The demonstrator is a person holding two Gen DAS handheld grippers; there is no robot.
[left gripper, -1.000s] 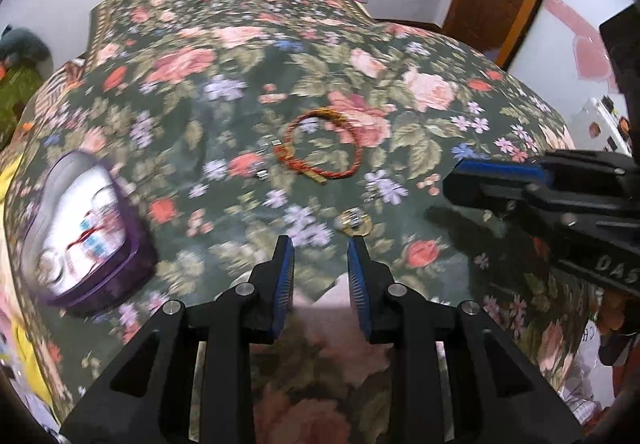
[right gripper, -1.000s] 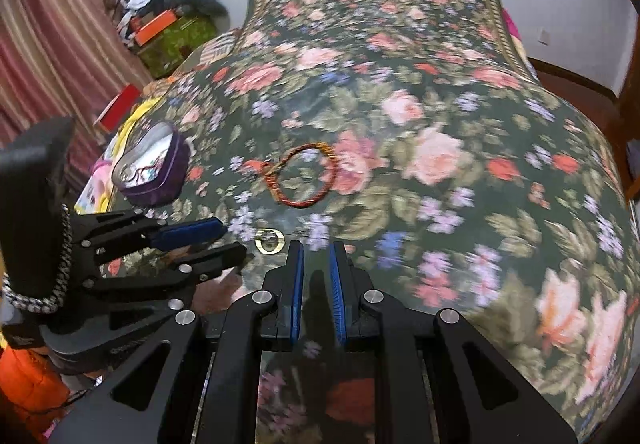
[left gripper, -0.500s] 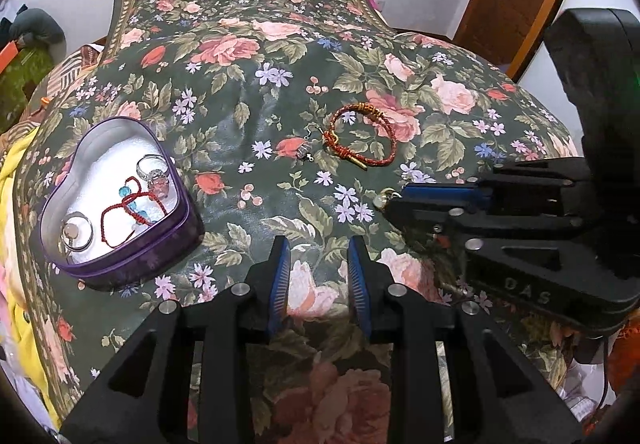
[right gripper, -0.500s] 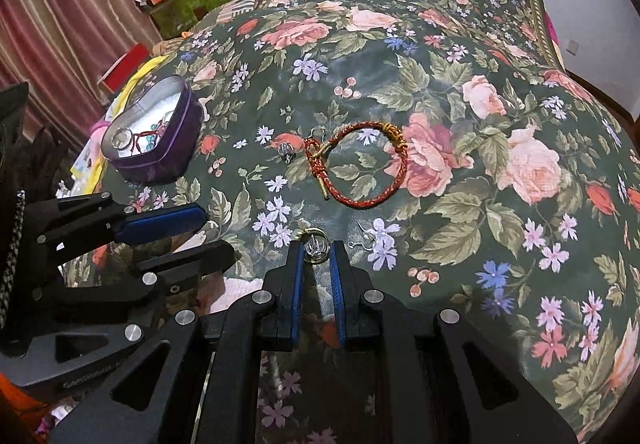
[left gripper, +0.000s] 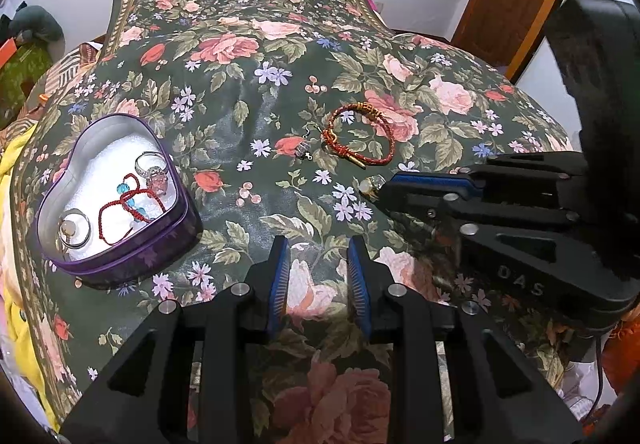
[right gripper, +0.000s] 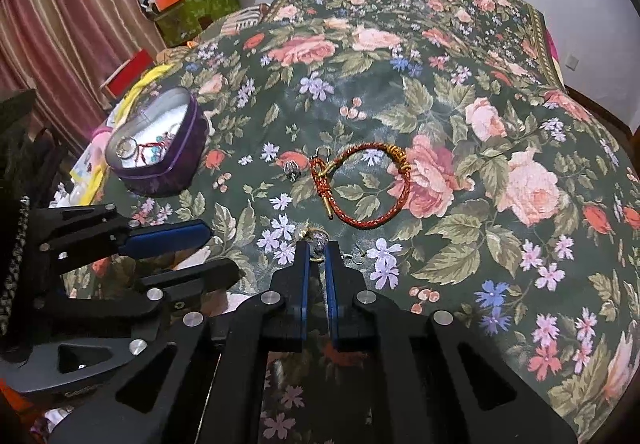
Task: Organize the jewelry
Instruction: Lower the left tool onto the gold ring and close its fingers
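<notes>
While your right gripper (right gripper: 316, 250) pinches the gold ring (right gripper: 314, 238) between nearly closed pads at the very fingertips, treat the hold as marginal. From the left wrist view the ring (left gripper: 370, 186) sits at the tip of that gripper, low over the floral bedspread (right gripper: 460, 148); whether it has cleared the fabric cannot be told.

Your left gripper (left gripper: 318, 268) is spread and holds nothing, hovering over the cloth between the two work areas.

Hazards from this point:

1. Ring ejection. A small, hard, round band gripped near the pad ends may twist or spring out if you tighten further or swing fast. Dropped on the busy pattern, it would be hard to find.
2. Snagging. The red braided bracelet (right gripper: 360, 182) and a small silver earring (right gripper: 292, 168) lie just beyond the ring; a low forward sweep could drag them.
3. Collision. The heart-shaped purple tin (left gripper: 116, 204), already holding rings and a red cord bracelet, lies well to the left, and your left gripper stands near the likely path. Move it aside first.
</notes>
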